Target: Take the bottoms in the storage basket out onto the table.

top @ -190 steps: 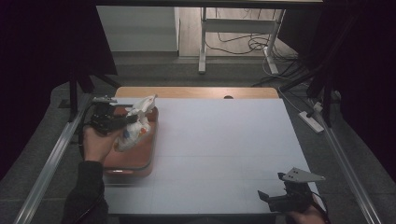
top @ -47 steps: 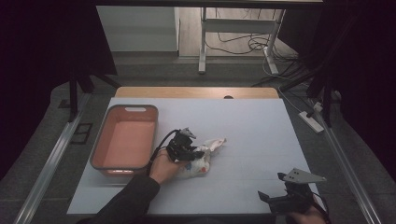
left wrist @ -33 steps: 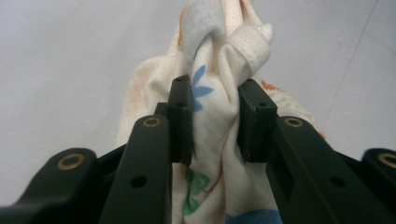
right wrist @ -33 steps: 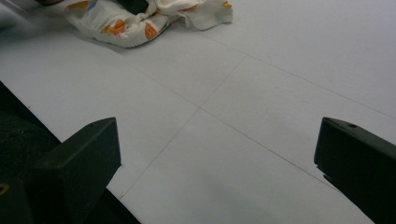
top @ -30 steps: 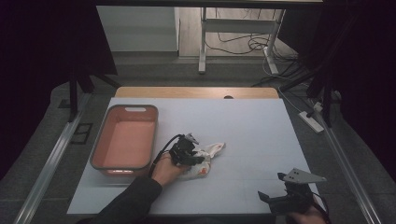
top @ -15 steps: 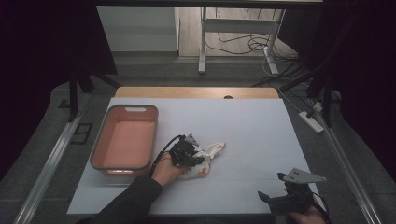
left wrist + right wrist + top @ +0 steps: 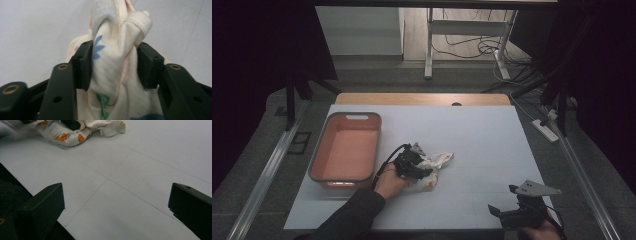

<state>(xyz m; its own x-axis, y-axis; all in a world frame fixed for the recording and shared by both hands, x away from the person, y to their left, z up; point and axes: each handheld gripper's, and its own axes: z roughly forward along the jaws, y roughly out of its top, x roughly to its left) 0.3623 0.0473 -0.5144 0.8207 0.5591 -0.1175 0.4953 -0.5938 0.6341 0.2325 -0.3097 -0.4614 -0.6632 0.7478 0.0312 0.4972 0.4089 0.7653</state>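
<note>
A crumpled white cloth (image 7: 434,167) with coloured prints lies on the white table (image 7: 482,145), just right of the pink bin (image 7: 357,116). My left gripper (image 7: 416,166) rests on the heap, its jaws pinching a bunched fold of the cloth (image 7: 117,57). In the left gripper view, my left gripper (image 7: 113,65) has both pads pressed against the fabric. My right gripper (image 7: 503,199) stands open near the table's front right edge, nothing between its jaws. In the right gripper view, my right gripper (image 7: 115,202) faces bare table, with the cloth (image 7: 75,132) far off.
The pink bin holds nothing that I can see. A metal rail (image 7: 267,170) runs along the table's left side and another (image 7: 582,175) along the right. A power strip (image 7: 544,129) lies on the floor at the right.
My left gripper has carried the cloth out of the pink bin to the middle of the table. Over the last second it has barely shifted. The right gripper has stayed put.
</note>
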